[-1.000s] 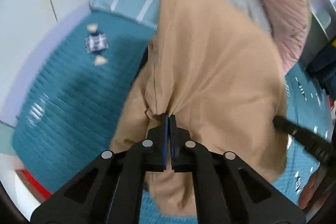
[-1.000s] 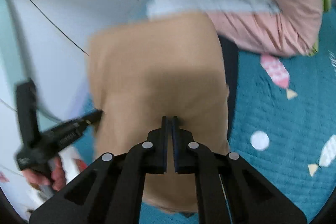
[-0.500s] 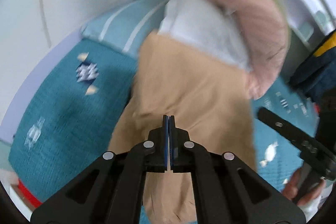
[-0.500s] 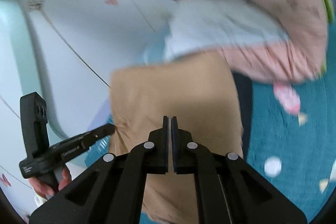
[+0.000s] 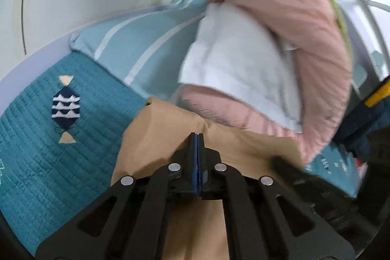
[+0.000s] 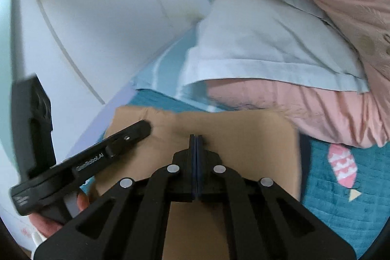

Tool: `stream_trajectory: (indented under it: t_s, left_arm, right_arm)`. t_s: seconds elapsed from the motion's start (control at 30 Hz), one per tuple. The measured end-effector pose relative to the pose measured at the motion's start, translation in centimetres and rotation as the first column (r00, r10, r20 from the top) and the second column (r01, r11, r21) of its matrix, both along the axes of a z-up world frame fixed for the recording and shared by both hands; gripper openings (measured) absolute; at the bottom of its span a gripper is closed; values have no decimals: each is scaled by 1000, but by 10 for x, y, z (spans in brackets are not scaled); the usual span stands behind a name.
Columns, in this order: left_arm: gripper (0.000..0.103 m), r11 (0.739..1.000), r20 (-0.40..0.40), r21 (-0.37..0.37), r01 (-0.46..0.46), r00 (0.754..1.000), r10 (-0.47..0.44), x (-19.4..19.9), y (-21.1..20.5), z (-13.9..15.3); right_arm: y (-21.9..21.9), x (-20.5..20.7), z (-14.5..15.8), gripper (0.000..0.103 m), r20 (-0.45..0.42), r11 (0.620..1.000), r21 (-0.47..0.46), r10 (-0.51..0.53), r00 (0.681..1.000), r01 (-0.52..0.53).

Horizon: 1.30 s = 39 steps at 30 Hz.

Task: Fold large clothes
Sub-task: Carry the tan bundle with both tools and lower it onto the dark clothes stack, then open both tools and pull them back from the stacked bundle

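A tan garment (image 5: 158, 138) lies on the teal bed cover (image 5: 36, 150), its far edge near the pink duvet. My left gripper (image 5: 197, 138) is shut on the garment's fabric. In the right wrist view the same tan garment (image 6: 256, 135) spreads under my right gripper (image 6: 196, 139), which is shut on it near its far edge. The left gripper (image 6: 143, 127) also shows there at the left, its tip on the garment's far left corner. The right gripper shows as a dark blur (image 5: 287, 167) in the left wrist view.
A pink duvet (image 5: 292, 16) with a white pillow (image 5: 231, 60) is heaped just beyond the garment. A light blue striped pillow (image 5: 136, 45) lies at the far left by the white wall (image 6: 85, 28). Dark clothes (image 5: 373, 118) sit at the right.
Both grippers have moved forward with the garment, toward the duvet and pillows. The garment's visible part has shrunk and its far edge now lies close to the duvet.
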<state>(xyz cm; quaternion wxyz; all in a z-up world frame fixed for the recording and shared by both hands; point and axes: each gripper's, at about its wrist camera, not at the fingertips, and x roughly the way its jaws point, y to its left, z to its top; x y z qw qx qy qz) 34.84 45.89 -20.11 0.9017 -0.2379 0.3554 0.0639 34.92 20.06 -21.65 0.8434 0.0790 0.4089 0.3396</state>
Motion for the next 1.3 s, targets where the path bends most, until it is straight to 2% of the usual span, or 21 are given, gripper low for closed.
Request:
stream_trajectory:
  t_s: [0.07,0.13,0.17,0.23,0.3,0.37,0.47,0.53,0.6,0.63,0.77,0.83,0.93,1.03,1.17,1.23,1.27,1.3]
  left_arm:
    - [2,999,-9,30,-10,1000,10,0,5,-4]
    - [2,996,-26,72,-59,998,61,-4,14,0]
    - [2,989,-30,103,-108,993,112,-6,20,6]
    - [2,975,-21,123,-184,982,188,-18,30,20]
    - [2,976,23,139,-168,986,166,-35,30,42]
    - [2,968,38,204,-148,989,143,-51,22,59]
    - [2,973,43,209,-94,995,87,-75,4,69]
    - [2,977,39,211,-38,999,31,-90,-19,67]
    - [3,980,5,196,42,999,-44,-98,-44,53]
    - [3,977,-12,205,54,999,-52,-99,-52,46]
    - [3,985,-116,168,50,993,-31,-115,-62,-1]
    - [2,982,-137,186,39,991,-13,-133,-61,-16]
    - [2,989,-154,146,28,988,-6,-158,-53,-28]
    - [3,986,-183,168,9,983,23,-176,-52,-30]
    - [3,988,-198,154,-14,979,44,-200,-55,-24]
    - [4,982,-204,186,-16,977,54,-206,-63,-16]
    - [9,979,-216,202,-16,975,60,-209,-68,-11]
    - [25,978,-225,209,-19,972,67,-211,-73,-7]
  right_arm:
    - [-19,4,3,0,-5,999,7,-45,999,46]
    - [-37,6,7,0,41,988,-88,-126,991,129]
    - [-45,8,4,2,18,987,-85,-134,991,135]
    - [-68,7,0,2,-73,989,3,-145,987,146]
    - [-76,-7,8,2,-59,989,41,-137,989,140]
    - [-72,-27,18,2,-12,992,58,-112,994,112]
    - [-49,-59,28,2,68,994,95,-61,996,55]
    - [-25,-79,30,2,98,996,89,11,995,-20]
    - [-10,-94,26,2,102,997,51,48,994,-53]
    - [-6,-99,21,2,88,997,37,58,994,-61]
    - [-13,-108,-7,2,-4,999,-24,47,999,-47]
    - [-26,-114,-19,0,-31,998,-52,38,999,-40]
    - [-57,-129,-32,0,-81,998,-68,6,997,-11]
    - [-77,-140,-35,0,-98,996,-91,-30,995,21]
    - [-97,-153,-29,3,-115,994,-98,-65,991,54]
    - [-99,-155,-25,4,-105,991,-121,-75,992,62]
    - [-101,-159,-20,8,-95,990,-128,-76,993,64]
    - [-103,-162,-15,12,-86,990,-123,-77,993,67]
